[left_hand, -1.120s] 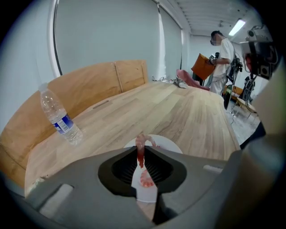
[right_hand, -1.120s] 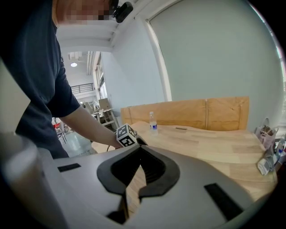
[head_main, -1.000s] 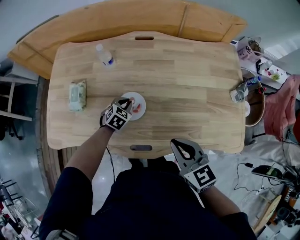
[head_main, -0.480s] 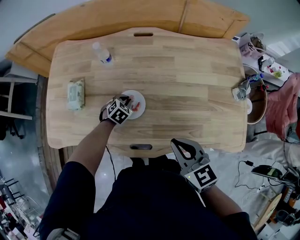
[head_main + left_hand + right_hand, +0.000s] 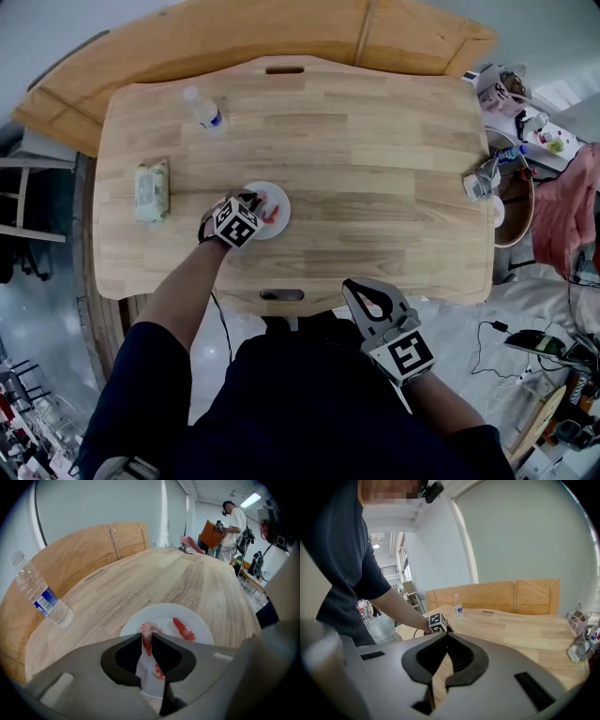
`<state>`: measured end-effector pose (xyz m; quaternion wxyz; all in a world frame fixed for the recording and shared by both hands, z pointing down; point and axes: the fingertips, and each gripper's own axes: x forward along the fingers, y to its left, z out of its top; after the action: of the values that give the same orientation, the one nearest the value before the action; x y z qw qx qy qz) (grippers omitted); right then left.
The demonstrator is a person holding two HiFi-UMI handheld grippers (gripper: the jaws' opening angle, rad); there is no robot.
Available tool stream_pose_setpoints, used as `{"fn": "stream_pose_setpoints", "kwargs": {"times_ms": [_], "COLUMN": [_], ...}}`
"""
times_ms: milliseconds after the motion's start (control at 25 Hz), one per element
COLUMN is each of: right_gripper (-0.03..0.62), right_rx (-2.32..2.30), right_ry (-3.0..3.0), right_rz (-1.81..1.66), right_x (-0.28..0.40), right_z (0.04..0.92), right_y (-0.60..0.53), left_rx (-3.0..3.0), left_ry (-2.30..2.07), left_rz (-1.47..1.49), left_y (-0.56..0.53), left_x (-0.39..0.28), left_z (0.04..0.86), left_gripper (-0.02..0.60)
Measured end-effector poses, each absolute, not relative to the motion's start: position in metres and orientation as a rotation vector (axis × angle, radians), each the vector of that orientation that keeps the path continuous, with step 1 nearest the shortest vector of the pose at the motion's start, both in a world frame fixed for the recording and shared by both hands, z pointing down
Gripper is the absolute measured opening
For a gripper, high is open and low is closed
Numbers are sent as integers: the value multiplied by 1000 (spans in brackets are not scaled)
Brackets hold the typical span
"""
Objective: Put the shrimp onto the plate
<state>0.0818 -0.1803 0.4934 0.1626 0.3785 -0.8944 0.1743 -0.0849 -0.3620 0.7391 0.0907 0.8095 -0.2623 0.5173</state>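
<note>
Pale-wood desk (image 5: 375,169) underneath; pinching a pink shrimp (image 5: 147,632) in the closed left tongs (image 5: 146,637), over the white plate's (image 5: 201,630) 7 o'clock side. Sharing the plate with a second shrimp (image 5: 183,629), at 2 o'clock of the held one. Holding the right tongs (image 5: 446,634) closed and empty, off the desk's 6 o'clock edge.

Table (image 5: 375,169): pale jointed wood, smooth, low satin sheen. Board (image 5: 281,37) behind it: darker plywood, matt. Plate (image 5: 164,613): white, smooth, slight gloss. Shrimp (image 5: 147,631): pink-red, wet gloss. Bottle (image 5: 40,599): clear ribbed plastic, glossy film label. Left gripper (image 5: 148,637) and right gripper (image 5: 447,637): matt grey plastic shells, black ribbed pads, rubbery look. Packet (image 5: 152,187): crinkled plastic film, slight shine. Sleeve (image 5: 361,573): dark matt cloth. Pink cloth (image 5: 562,216) off to the side: soft, matt, creased.
</note>
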Motion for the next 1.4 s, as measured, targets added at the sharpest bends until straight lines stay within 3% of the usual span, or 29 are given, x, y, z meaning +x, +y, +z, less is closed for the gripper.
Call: {"fn": "stream_pose_setpoints", "kwargs": {"times_ms": [360,1400], "right_gripper": [11,11], "right_rx": [1088,1025], "right_ry": [-2559,-2718], "right_rz": [465,259], "right_x": [74,-50], "right_z": [480,405], "right_y": [-176,-125], "left_rx": [2454,2882], "left_ry": [-818,-930], "left_rz": [1430,645], "left_y": [-353,-143], "left_x": [-84,-80], "left_z": [710,425], "left_gripper": [69,65]}}
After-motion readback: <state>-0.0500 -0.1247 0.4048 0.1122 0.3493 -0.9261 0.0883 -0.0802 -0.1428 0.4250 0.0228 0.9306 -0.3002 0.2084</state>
